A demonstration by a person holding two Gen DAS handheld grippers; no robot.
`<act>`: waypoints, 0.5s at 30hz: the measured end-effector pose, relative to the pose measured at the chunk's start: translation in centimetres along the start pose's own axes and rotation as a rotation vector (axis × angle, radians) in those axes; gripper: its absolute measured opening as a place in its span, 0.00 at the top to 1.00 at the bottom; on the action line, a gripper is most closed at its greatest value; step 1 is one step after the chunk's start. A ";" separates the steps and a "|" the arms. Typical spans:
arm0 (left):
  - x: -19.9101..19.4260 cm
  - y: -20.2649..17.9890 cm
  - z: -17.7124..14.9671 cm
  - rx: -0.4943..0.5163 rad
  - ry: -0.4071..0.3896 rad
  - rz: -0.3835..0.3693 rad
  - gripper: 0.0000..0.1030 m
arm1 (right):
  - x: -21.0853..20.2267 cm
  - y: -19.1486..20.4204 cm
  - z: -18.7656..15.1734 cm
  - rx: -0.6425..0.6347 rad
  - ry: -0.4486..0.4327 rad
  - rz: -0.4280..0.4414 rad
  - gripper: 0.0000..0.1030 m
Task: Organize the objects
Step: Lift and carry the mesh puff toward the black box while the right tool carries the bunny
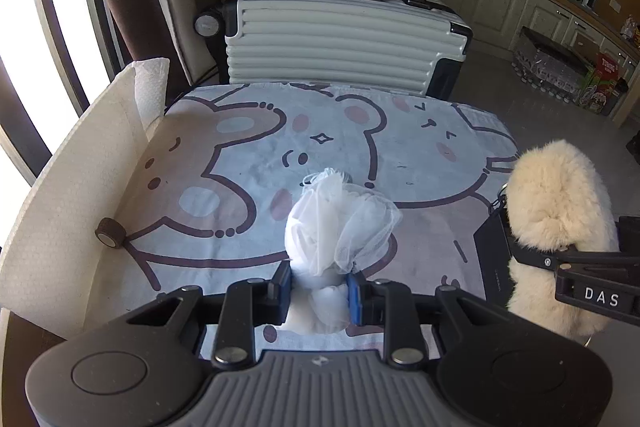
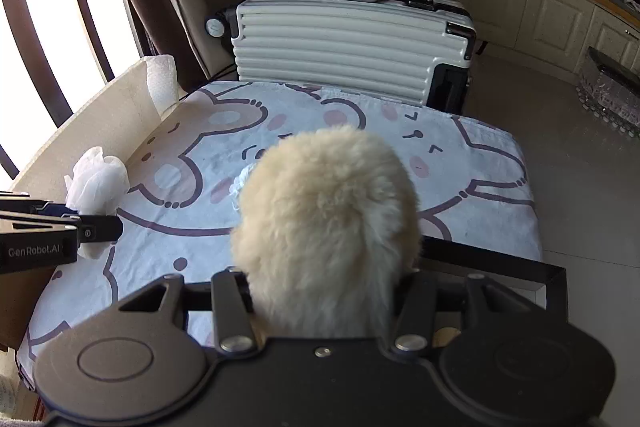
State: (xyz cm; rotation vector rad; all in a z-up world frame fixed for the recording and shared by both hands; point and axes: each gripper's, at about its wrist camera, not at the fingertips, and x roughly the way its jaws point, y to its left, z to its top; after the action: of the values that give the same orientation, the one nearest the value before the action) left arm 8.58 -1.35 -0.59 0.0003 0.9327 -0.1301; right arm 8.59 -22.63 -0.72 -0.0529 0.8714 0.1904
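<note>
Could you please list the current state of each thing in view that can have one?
Left gripper: shut on the white mesh bundle, held above the cloth.
Right gripper: shut on the cream fluffy item, lifted.
Suitcase: closed, lying on its side.
Brown tape roll: lying on the bear-print cloth, against the white board.

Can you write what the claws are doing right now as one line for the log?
left claw: shut on white mesh bundle | right claw: shut on fluffy cream item | both above bear-print cloth
</note>
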 end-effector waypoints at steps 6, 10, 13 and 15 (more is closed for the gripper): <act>0.8 -0.4 -0.8 0.000 0.010 -0.007 0.72 | 0.2 -0.7 -0.4 -0.004 -0.003 -0.018 0.52; 1.1 -1.0 -0.7 0.000 0.006 -0.004 0.72 | 0.1 -1.0 -0.5 -0.015 -0.008 -0.020 0.52; 1.0 -1.6 -0.6 -0.006 -0.005 -0.020 0.72 | -0.1 -1.3 -0.6 -0.026 -0.015 -0.025 0.52; 1.0 -2.2 -0.5 -0.007 -0.013 -0.032 0.72 | -0.3 -1.7 -0.6 -0.025 -0.020 -0.029 0.52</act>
State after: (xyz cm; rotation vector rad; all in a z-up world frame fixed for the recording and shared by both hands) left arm 8.52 -3.58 -1.54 -0.0220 0.9207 -0.1560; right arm 8.26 -24.43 -0.91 -0.0867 0.8477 0.1749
